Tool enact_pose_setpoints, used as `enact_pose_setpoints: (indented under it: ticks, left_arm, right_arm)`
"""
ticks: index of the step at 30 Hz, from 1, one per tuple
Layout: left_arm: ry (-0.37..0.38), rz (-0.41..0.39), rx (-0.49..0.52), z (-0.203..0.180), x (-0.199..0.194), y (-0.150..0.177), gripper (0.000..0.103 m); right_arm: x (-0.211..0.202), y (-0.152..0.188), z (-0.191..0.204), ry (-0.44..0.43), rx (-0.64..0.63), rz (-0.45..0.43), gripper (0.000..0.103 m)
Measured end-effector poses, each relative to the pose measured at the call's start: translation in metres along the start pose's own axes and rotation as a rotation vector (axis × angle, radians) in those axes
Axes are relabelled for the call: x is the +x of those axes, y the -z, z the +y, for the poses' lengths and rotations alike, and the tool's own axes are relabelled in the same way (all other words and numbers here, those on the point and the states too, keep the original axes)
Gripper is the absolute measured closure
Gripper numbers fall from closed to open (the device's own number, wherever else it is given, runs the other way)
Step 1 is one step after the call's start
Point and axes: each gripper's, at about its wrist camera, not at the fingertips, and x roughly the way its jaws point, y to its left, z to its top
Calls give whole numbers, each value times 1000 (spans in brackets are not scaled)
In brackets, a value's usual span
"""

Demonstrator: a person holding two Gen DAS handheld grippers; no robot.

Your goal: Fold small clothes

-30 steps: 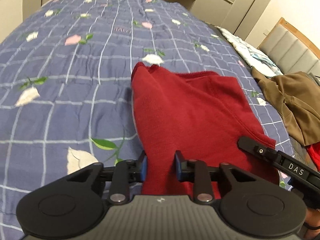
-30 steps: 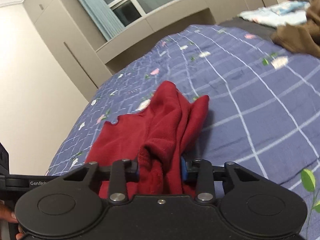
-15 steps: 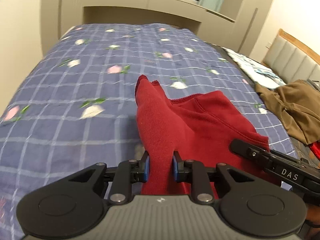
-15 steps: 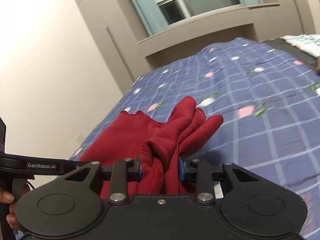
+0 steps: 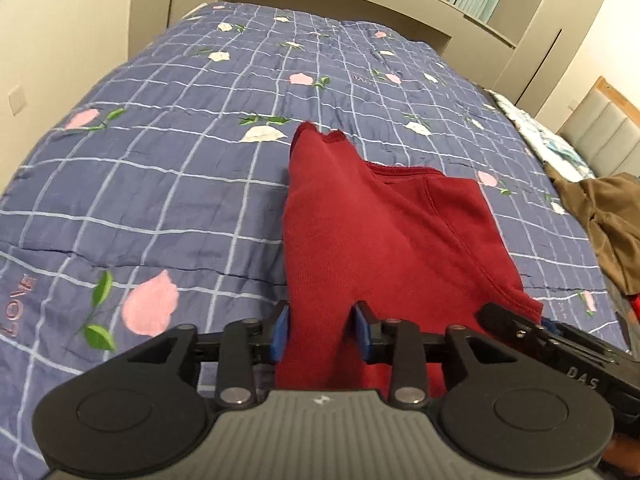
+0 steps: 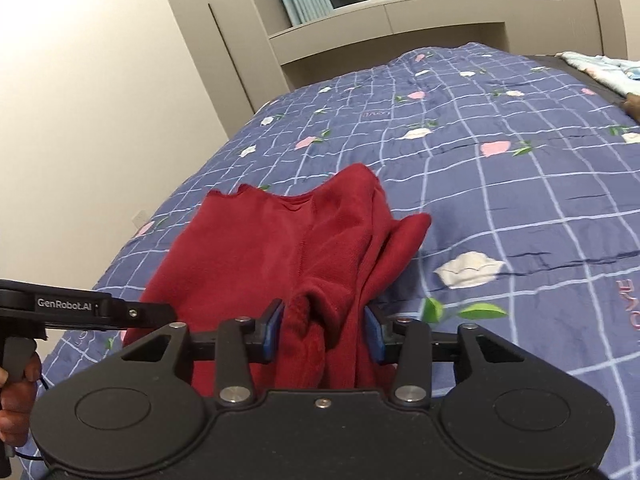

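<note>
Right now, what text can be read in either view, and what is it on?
"GenRobot.AI": side of the left claw.
"DAS": side of the right claw.
"LOVE": stitched on the blue quilt.
Fainter stitching further up the quilt: too small to read.

"GenRobot.AI" stands in white letters on the black arm of the left tongs [image 6: 68, 306], seen at the left edge of the right wrist view. "DAS" stands in pale letters on the black body of the right tongs [image 5: 582, 376], seen at the right edge of the left wrist view. "LOVE" is stitched in pink on the quilt [image 5: 18, 306], repeated near its right edge in the other view. A fainter stitched word farther up the quilt cannot be read.
</note>
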Motion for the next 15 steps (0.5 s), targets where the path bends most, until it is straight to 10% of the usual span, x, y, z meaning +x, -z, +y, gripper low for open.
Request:
enact_pose_setpoints:
  ticks: [8,15]
  left_arm:
    - [-47,-67,30,-11,-41,10,22]
    - [-77,-173,76,-18,-93,30,4]
  right_arm:
    - [-44,-3,15,11,-63,-87,15]
    - [-96,5,39,10,-155,-190,1]
